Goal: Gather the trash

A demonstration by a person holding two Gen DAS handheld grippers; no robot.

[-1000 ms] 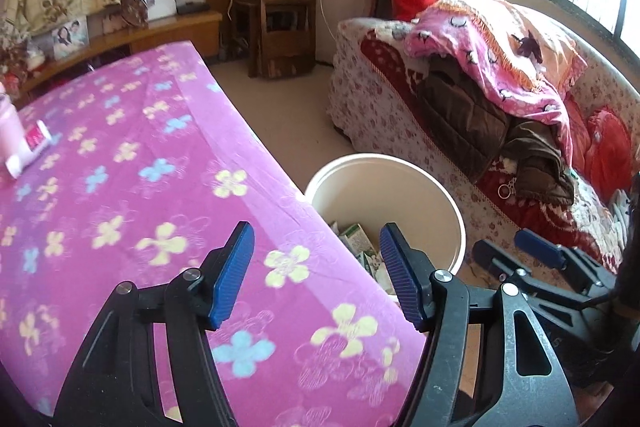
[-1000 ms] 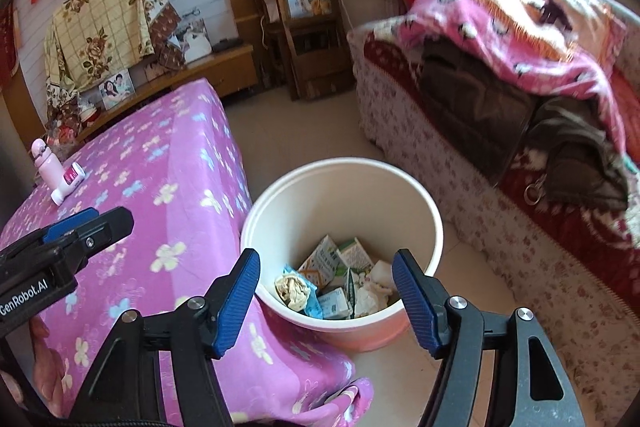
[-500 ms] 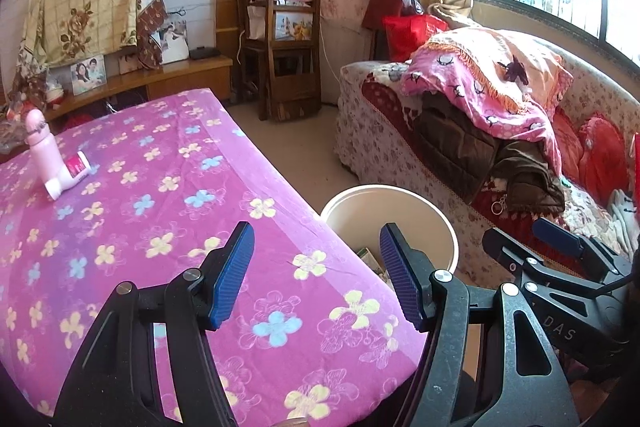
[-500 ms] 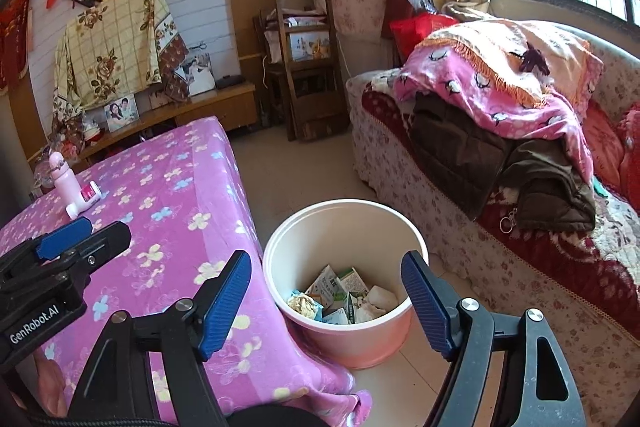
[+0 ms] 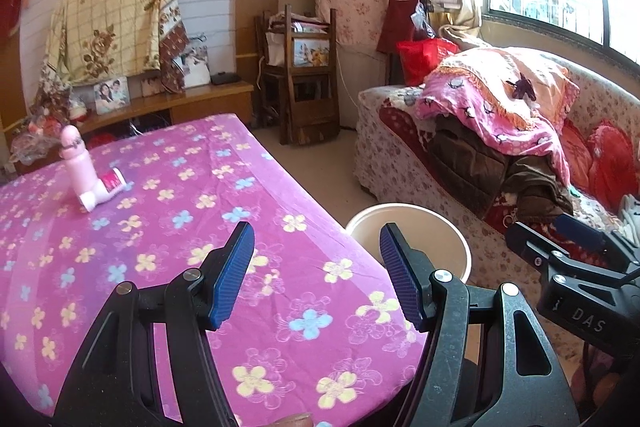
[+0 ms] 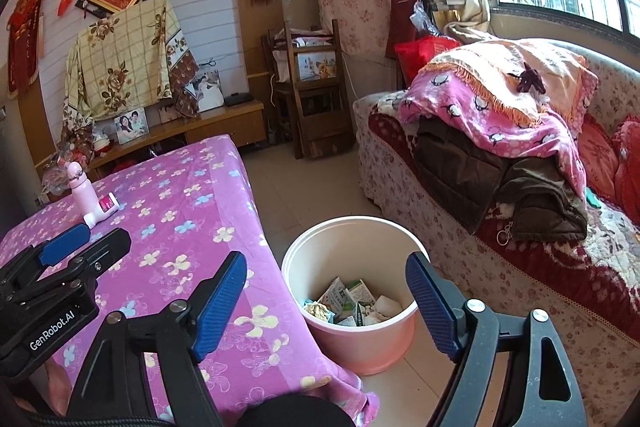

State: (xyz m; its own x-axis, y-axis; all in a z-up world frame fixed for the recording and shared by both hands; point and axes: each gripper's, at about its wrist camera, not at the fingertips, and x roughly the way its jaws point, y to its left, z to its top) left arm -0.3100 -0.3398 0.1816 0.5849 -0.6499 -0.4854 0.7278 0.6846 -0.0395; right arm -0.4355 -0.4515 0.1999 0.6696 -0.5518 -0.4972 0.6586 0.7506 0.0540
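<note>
A pale pink bin [image 6: 348,341] stands on the floor beside the table and holds crumpled cartons and wrappers [image 6: 354,301]; its rim [image 5: 404,209] shows in the left wrist view. My left gripper [image 5: 316,273] is open and empty above the table's near corner. My right gripper [image 6: 326,303] is open and empty above and in front of the bin. The left gripper also shows in the right wrist view [image 6: 66,249], and the right gripper in the left wrist view [image 5: 576,231].
The table wears a purple flowered cloth [image 5: 168,211]. A pink bottle [image 5: 80,163] with a small red-labelled tube [image 5: 114,183] stands at its far left. A sofa piled with blankets and clothes [image 6: 500,131] is on the right. A wooden chair [image 6: 312,87] stands at the back.
Both grippers have lifted and tilted up, so more of the room shows and the bin sits lower and farther. Both stay open and empty.
</note>
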